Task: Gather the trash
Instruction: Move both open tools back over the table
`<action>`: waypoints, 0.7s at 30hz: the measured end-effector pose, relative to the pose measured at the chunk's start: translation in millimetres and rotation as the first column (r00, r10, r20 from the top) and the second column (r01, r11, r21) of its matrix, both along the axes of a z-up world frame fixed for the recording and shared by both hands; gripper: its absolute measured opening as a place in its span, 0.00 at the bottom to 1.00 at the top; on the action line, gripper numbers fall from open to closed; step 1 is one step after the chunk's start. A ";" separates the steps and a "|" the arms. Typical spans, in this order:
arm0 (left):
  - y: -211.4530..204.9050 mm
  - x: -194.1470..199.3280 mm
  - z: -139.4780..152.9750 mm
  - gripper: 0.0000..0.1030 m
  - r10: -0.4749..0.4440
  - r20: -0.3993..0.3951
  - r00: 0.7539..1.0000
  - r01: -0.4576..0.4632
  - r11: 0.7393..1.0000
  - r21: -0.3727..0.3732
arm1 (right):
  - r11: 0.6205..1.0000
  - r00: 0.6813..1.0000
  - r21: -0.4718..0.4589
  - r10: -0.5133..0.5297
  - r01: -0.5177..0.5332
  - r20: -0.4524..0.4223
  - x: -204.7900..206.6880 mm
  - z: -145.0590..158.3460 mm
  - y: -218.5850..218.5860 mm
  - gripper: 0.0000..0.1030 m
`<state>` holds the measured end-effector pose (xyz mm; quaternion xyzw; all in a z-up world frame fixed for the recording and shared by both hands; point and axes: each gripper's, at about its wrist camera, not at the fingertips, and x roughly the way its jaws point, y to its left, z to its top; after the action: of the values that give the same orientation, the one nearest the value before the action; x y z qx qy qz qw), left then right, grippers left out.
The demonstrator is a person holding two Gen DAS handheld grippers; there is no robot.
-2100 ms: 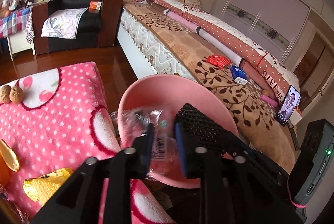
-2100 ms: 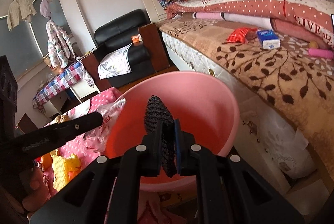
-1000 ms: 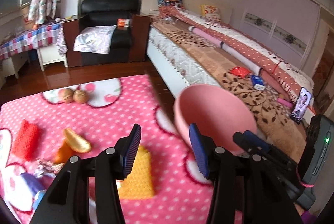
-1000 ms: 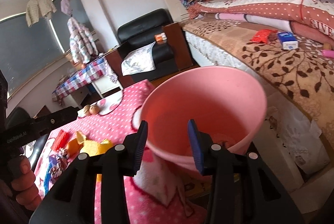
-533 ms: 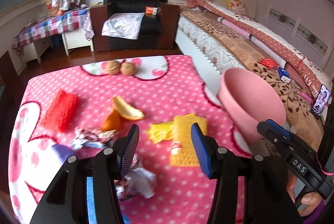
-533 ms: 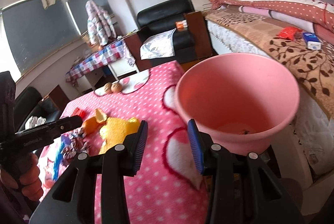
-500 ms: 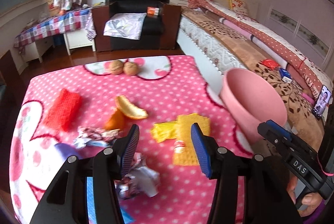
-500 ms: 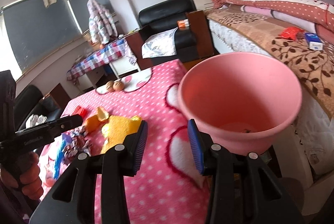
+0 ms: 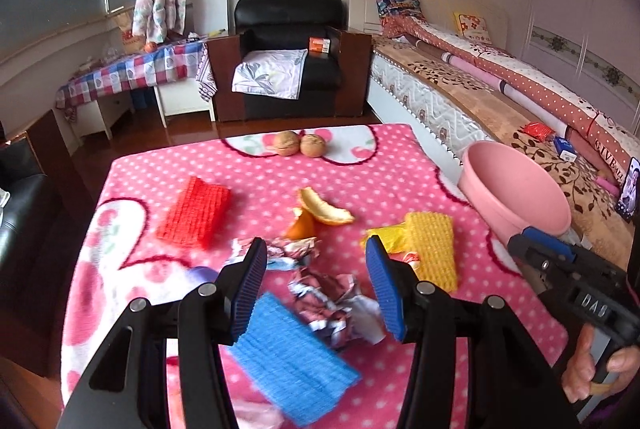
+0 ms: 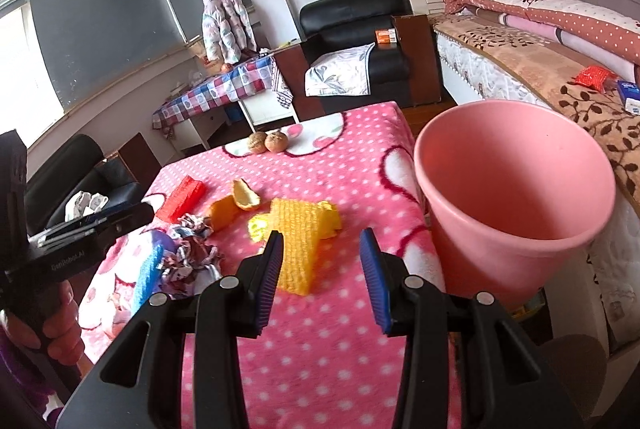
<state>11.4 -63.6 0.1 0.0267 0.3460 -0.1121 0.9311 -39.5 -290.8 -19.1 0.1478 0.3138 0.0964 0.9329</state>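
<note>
A pink bucket (image 9: 516, 189) stands at the table's right edge; it also shows in the right wrist view (image 10: 516, 185). My left gripper (image 9: 316, 285) is open and empty above crumpled wrappers (image 9: 336, 301) on the pink dotted tablecloth (image 9: 360, 169). Orange peel (image 9: 320, 213), a yellow wrapper (image 9: 386, 235) and a yellow sponge cloth (image 9: 434, 249) lie in the middle. My right gripper (image 10: 322, 271) is open and empty above the yellow sponge cloth (image 10: 298, 233), left of the bucket. The crumpled wrappers (image 10: 192, 257) and orange peel (image 10: 236, 201) lie further left.
A red sponge cloth (image 9: 194, 211), a blue sponge cloth (image 9: 288, 353) and two walnuts (image 9: 300, 145) also lie on the table. A bed (image 9: 500, 109) runs along the right behind the bucket. A black armchair (image 9: 288, 57) and a checked side table (image 9: 132, 77) stand beyond.
Both grippers have pulled back from the bucket and opened, letting go of what they held. The left one has swung over the littered table; the right one now looks at the table beside the bucket.
</note>
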 end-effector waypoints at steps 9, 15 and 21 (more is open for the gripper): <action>38.8 -27.6 -2.3 0.49 0.029 0.010 1.000 -0.029 1.000 0.008 | 1.000 1.000 0.015 -0.004 0.004 0.005 -5.4 4.7 6.6 0.39; 55.4 -48.2 -17.7 0.49 -0.008 -0.022 1.000 0.010 0.998 0.059 | 0.999 0.999 0.001 0.045 -0.045 -0.023 -4.1 -0.9 21.3 0.39; 53.1 -62.3 -28.1 0.49 -0.080 -0.067 0.995 0.084 0.995 0.053 | 0.993 0.993 -0.028 0.112 -0.113 -0.035 -5.2 -3.3 40.6 0.39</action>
<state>-51.0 -10.5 -28.0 0.0632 0.3778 -0.1412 0.9129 -44.8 -250.2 -22.4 0.1173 0.3387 0.1418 0.9227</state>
